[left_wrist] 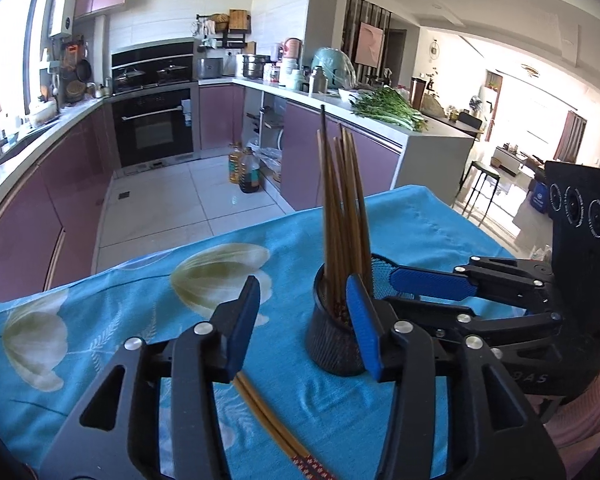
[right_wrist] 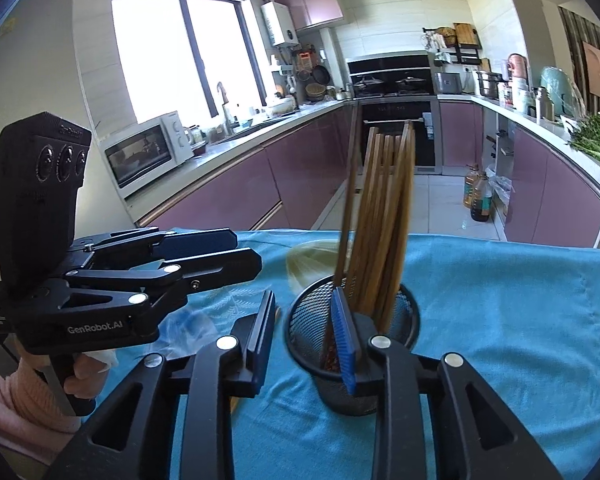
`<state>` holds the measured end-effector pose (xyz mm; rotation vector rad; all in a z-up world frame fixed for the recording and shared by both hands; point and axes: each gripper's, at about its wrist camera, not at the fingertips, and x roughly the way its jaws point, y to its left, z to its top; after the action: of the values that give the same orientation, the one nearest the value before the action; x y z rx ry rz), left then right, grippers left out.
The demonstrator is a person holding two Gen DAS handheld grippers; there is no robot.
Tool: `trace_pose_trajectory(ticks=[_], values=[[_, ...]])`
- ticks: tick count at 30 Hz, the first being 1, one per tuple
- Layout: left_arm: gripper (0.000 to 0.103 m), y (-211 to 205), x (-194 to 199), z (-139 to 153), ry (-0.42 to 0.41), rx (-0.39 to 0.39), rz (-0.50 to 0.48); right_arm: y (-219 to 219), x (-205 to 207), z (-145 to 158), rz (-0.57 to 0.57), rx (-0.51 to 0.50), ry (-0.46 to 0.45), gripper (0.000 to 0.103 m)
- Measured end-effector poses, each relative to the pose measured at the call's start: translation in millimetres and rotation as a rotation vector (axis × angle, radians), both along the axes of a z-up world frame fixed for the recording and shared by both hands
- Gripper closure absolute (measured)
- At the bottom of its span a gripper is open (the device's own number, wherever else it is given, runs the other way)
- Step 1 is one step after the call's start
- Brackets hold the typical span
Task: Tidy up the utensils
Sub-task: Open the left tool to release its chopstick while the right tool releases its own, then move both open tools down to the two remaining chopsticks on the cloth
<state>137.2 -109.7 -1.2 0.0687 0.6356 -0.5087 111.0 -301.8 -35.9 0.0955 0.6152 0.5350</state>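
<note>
1. Tablecloth [left_wrist: 140,300]: blue woven cloth, matt, printed with pale flowers, lightly creased, lower half of the frame.
2. Holder [left_wrist: 332,344]: black metal mesh cup, fine open weave, faint sheen, centre.
3. Chopsticks [left_wrist: 340,208]: brown wood, smooth, standing in the holder; patterned red ends.
4. Loose chopsticks [left_wrist: 268,420]: same smooth wood, lying on the cloth, lower centre.
5. Left gripper [left_wrist: 304,320]: matt black plastic arms, bright metal rivets, ribbed blue pads.
6. Right gripper [right_wrist: 306,338]: same finish.
7. Cabinet fronts [right_wrist: 228,196]: glossy mauve panels, centre left.
8. Floor tiles [left_wrist: 172,200]: pale, polished, reflective.
</note>
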Motion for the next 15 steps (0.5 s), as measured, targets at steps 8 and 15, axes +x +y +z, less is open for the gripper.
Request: trace_pose_trajectory(ticks=[8,15], values=[[0.025,37,-31,-21,-0.034,0.030,0.106,28,-21,-15,0.099,-0.036,0.025,0.064],[0.020,70,-42,-47,0.002,0.044,0.212,50,-15,-51,0.105,-0.090,0.135,0.061]])
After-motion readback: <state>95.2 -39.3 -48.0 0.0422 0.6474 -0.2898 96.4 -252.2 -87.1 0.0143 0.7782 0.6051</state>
